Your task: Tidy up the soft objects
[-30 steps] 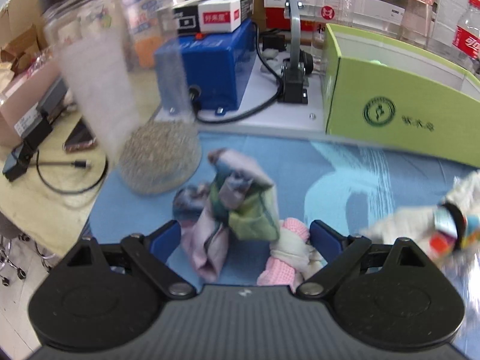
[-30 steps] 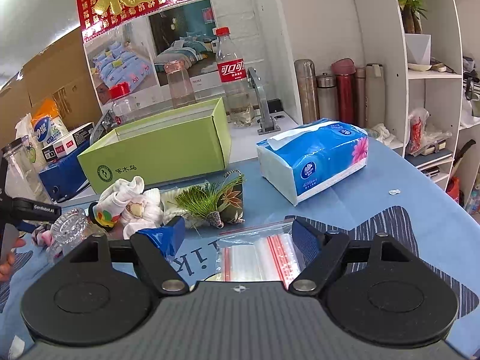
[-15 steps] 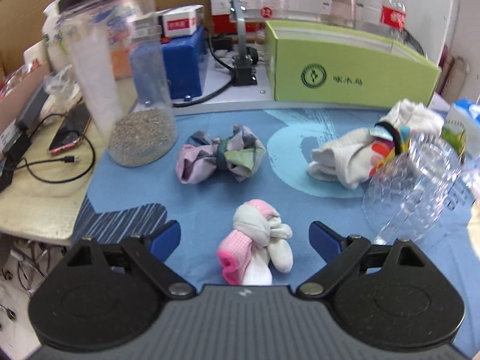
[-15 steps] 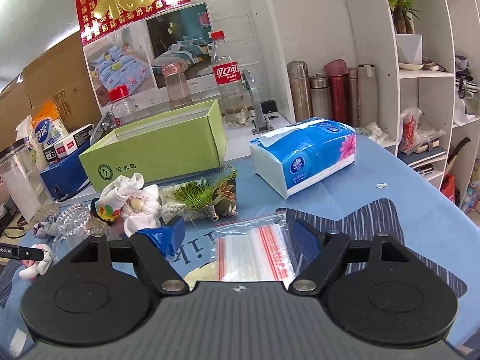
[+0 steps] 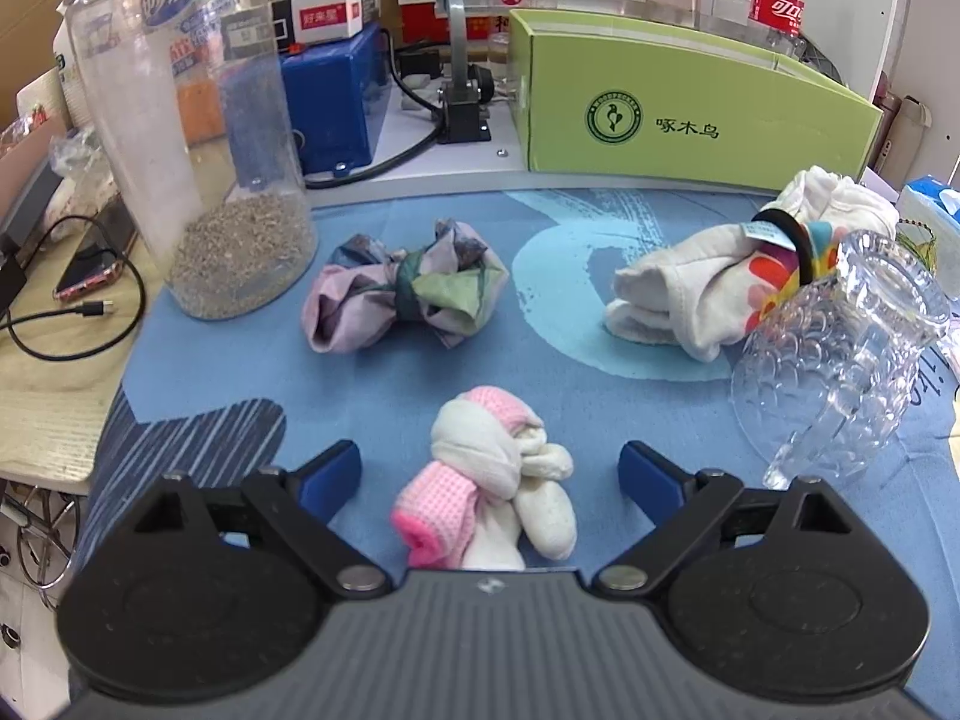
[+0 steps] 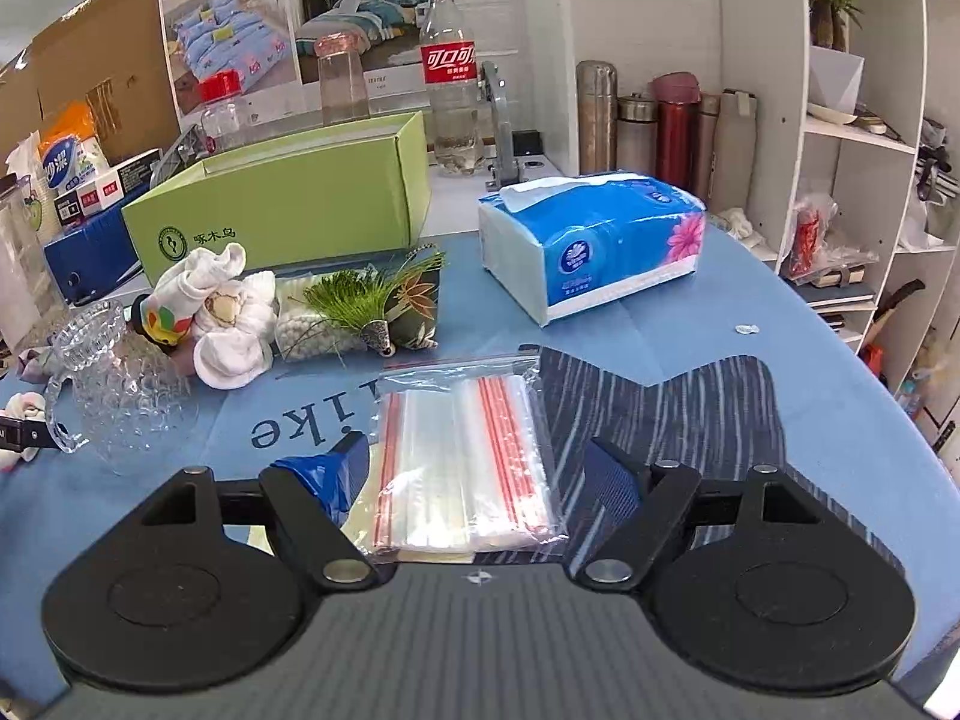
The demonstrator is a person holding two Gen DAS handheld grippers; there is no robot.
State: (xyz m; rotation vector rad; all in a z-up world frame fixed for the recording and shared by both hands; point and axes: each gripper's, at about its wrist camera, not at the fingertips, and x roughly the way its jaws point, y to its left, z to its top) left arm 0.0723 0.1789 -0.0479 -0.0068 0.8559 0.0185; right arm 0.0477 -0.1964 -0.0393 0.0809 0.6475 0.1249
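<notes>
Left gripper [image 5: 491,471] low over the table [image 5: 600,396], jaws spread wide and empty, straddling the pink-and-white sock bundle [image 5: 489,483]; probably lined up for a pinch on it. No contact visible between fingers and sock. Beyond, well apart: knotted purple-green cloth [image 5: 405,288] mid-table, white sock roll [image 5: 708,294] to the right, touching or nearly touching a tipped glass mug [image 5: 840,360]. Mug judged the main obstacle to any reach toward the roll. Tall plastic jar [image 5: 186,138] with grain at far left, clear of the near sock. Green box [image 5: 690,102] at the back, open-topped, likely the place for the soft things.

Right gripper [image 6: 474,468] likewise released, jaws apart on either side of a pack of zip bags [image 6: 462,456], nothing held. Farther off: feathered ornament [image 6: 366,306], tissue pack [image 6: 591,240], cola bottle [image 6: 450,84].
</notes>
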